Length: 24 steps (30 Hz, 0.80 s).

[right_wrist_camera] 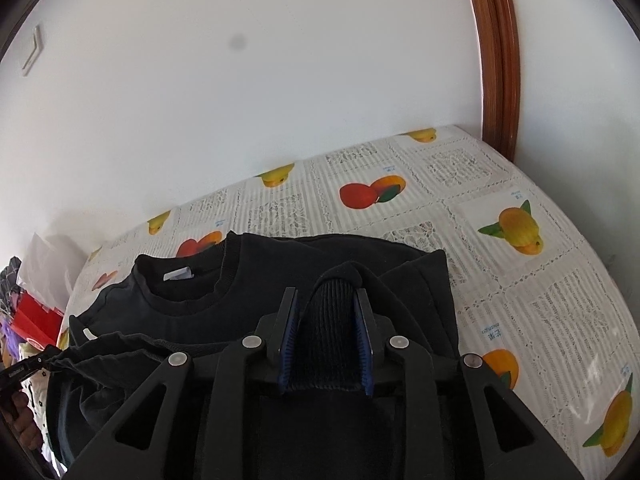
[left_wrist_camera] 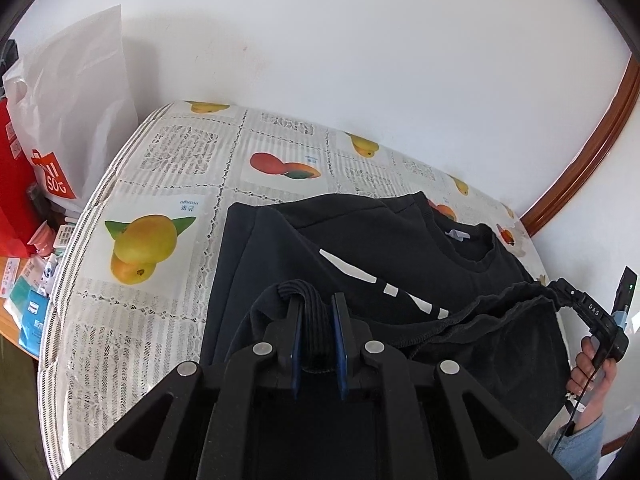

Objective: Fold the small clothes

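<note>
A black sweatshirt (left_wrist_camera: pixel 360 240) (right_wrist_camera: pixel 192 312) with white stripes (left_wrist_camera: pixel 348 268) lies on a table under a fruit-print lace cloth (left_wrist_camera: pixel 160 160) (right_wrist_camera: pixel 520 300), its collar and white label (right_wrist_camera: pixel 178 274) towards the wall. My left gripper (left_wrist_camera: pixel 316 300) is shut on the ribbed hem, lifted over the garment's body. My right gripper (right_wrist_camera: pixel 326 294) has its jaws apart. The other end of the ribbed hem lies flat between its pads, loosely draped. In the left wrist view a hand (left_wrist_camera: pixel 592 376) holds the right gripper (left_wrist_camera: pixel 592 312) at the far right, the hem stretched between both.
A white shopping bag (left_wrist_camera: pixel 68 120), a red bag (left_wrist_camera: pixel 12 184) and loose packets (left_wrist_camera: pixel 36 280) crowd the floor and shelf left of the table. A white wall stands right behind the table. A brown wooden door frame (right_wrist_camera: pixel 496 60) (left_wrist_camera: pixel 592 152) rises at its right end.
</note>
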Motion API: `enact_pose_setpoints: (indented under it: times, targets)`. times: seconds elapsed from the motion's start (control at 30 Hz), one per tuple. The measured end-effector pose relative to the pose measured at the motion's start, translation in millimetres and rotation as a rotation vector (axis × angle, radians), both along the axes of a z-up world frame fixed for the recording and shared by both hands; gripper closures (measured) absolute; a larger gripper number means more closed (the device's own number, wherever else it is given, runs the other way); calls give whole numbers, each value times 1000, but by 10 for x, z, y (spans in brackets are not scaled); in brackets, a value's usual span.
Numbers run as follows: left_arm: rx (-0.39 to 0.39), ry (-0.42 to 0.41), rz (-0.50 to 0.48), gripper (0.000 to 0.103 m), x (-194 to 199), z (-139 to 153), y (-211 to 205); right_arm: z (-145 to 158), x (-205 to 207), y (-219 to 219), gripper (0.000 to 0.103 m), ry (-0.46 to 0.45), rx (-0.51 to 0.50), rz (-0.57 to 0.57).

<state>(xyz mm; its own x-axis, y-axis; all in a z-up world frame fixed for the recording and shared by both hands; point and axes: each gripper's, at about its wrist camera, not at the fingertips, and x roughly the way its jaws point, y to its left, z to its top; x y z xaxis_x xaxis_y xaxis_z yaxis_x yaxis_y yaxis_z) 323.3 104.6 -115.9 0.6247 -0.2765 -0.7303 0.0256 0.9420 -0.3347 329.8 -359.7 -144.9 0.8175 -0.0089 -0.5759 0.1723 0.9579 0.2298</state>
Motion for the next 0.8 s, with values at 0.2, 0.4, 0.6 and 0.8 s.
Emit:
enact_pose_setpoints:
  times: [0.2, 0.4, 0.6, 0.8]
  targets:
    - [62, -76, 20, 72, -139, 211, -9, 301, -162, 206, 66, -89, -108, 50]
    - [123, -84, 10, 70, -316, 252, -39, 300, -282, 359, 64, -78, -142, 89]
    - [142, -39, 0, 69, -445, 136, -69, 113, -380, 431, 64, -24, -153, 115]
    - [183, -31, -16, 63, -558, 97, -144, -33, -410, 475, 64, 23, -148, 130]
